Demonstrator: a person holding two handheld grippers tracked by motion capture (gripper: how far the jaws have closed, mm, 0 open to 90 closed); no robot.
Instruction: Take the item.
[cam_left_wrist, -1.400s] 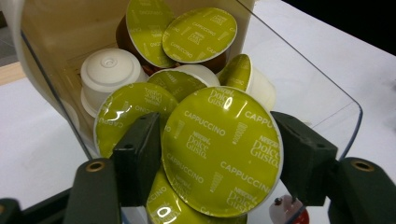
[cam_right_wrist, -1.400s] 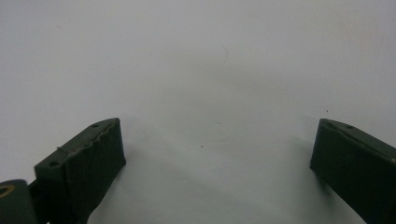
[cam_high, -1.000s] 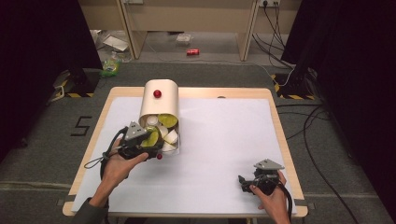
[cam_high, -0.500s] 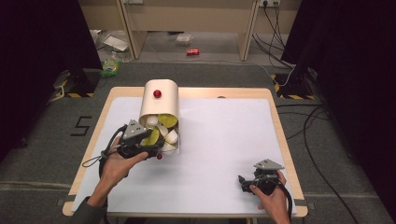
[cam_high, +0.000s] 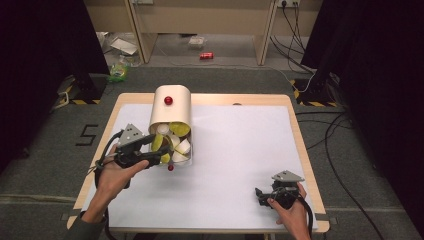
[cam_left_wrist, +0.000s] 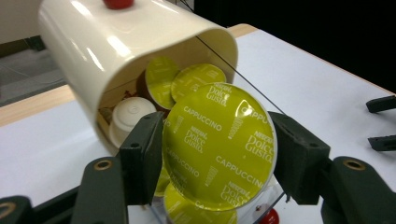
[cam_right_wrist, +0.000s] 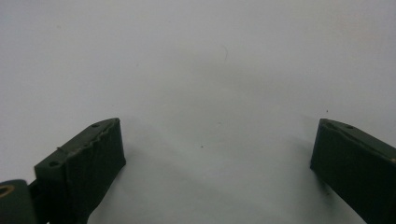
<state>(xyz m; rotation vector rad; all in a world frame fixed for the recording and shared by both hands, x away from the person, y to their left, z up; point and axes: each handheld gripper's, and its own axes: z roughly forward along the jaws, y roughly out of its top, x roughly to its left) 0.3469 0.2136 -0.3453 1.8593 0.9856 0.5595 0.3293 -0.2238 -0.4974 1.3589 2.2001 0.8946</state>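
Left gripper view has the left gripper (cam_left_wrist: 219, 158) with its fingers (cam_left_wrist: 142, 154) clamped on the edges of a round yellow-green foil-topped coffee capsule (cam_left_wrist: 217, 144), held just in front of the mouth of the cream oval plastic canister (cam_left_wrist: 116, 51) lying on its side on the white-covered desk (cam_high: 240, 150). More capsules are still packed inside, and a few sit at the opening. Risk as I see it: that grip is only on the thin rim, so a twist on the way out could pop the capsule loose, or it could snag the neighbours and spill them over the desk. Over at the near right corner, the right gripper (cam_high: 270, 192) rests on the desk, fingers spread wide with nothing between them.
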